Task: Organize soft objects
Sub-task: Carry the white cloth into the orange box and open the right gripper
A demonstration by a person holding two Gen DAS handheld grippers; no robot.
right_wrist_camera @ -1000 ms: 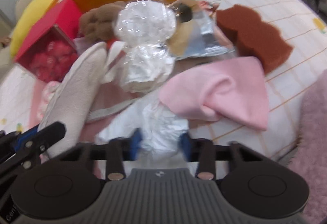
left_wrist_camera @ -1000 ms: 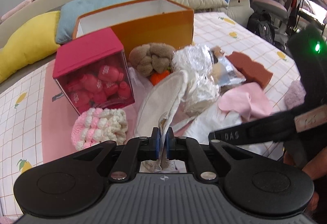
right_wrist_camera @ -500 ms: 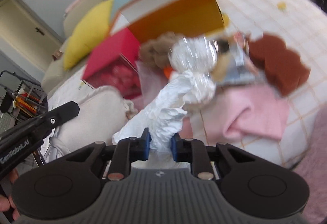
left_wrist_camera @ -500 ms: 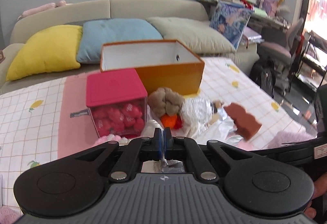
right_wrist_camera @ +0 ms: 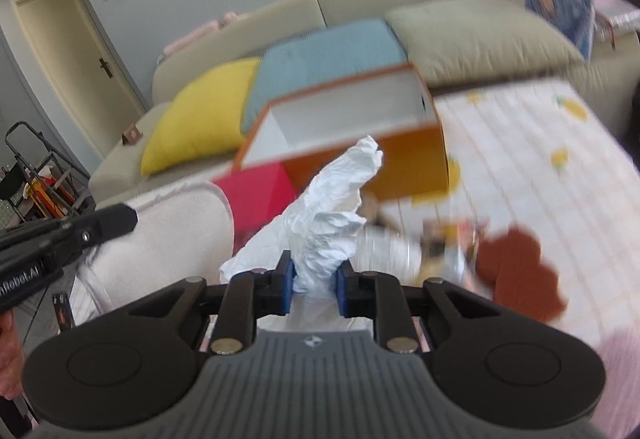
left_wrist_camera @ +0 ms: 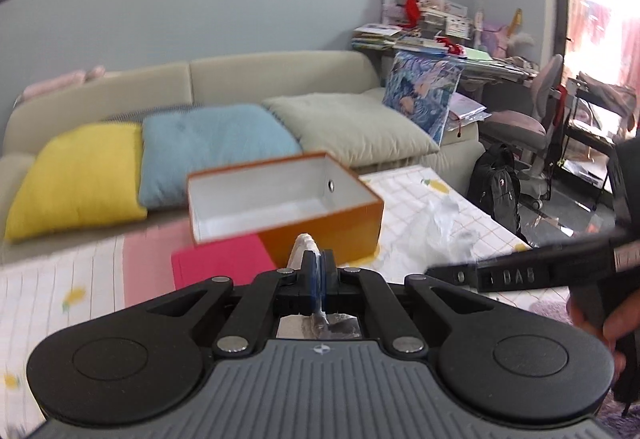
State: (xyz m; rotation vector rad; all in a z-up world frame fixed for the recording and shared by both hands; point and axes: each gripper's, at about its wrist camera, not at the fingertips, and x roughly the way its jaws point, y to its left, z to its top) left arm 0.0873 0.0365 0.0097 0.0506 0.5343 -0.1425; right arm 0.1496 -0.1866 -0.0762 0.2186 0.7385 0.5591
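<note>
Left tongs (left_wrist_camera: 319,271) pinch a mostly hidden cream fabric (left_wrist_camera: 301,249); right tongs (right_wrist_camera: 313,281) clamp a blurred white plastic bag (right_wrist_camera: 332,207).

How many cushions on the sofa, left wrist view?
4: yellow cushion far left, blue cushion beside it, beige cushion next, patterned cushion propped upright at the right end. More may be hidden.

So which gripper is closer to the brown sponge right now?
Right. The right gripper, shut on white plastic, hovers just left of the brown sponge; the left gripper sits farther left.
</note>
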